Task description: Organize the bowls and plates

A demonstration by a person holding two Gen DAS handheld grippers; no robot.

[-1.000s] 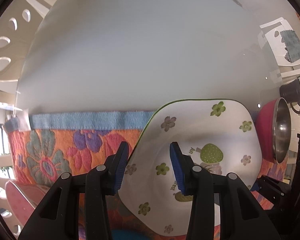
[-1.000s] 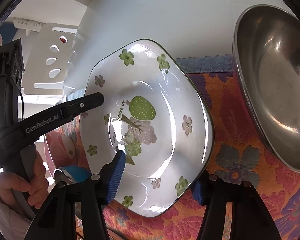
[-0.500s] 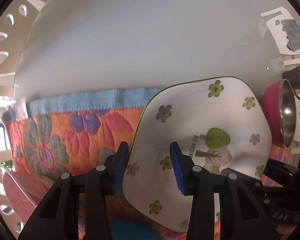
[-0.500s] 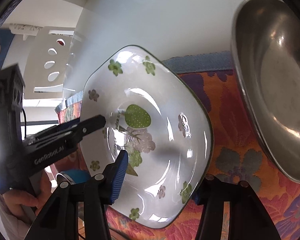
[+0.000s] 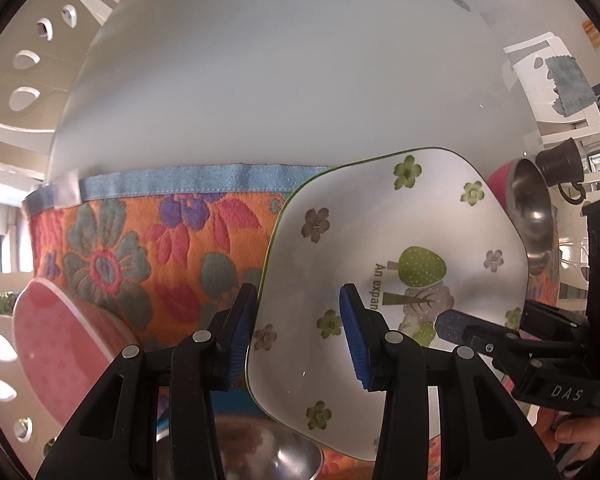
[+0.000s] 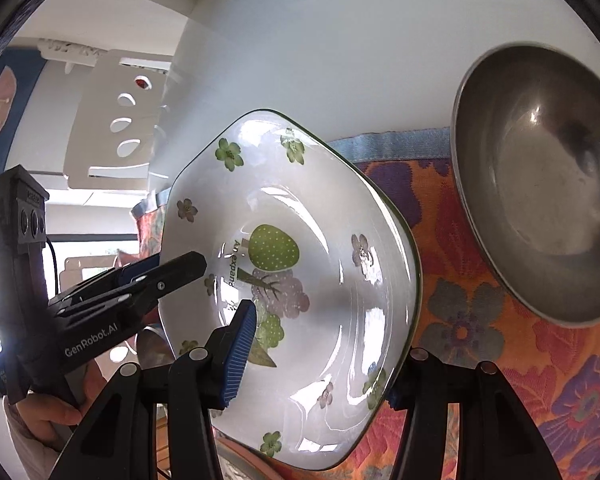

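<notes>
The floral plate [image 6: 320, 280] hides the right tongs' [image 6: 320, 364] far fingertip.

The flowered plate [image 5: 388, 280] stands tilted between the left gripper [image 5: 298, 336] and right gripper [image 6: 320, 356]; a steel bowl [image 6: 540, 216] lies right of it on the floral cloth [image 5: 140, 248].

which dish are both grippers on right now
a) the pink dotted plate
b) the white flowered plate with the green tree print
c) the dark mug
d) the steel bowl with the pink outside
b: the left gripper straddles one edge of the white flowered plate and the right gripper straddles its opposite rim, while the pink dotted plate and steel bowl sit untouched.
</notes>
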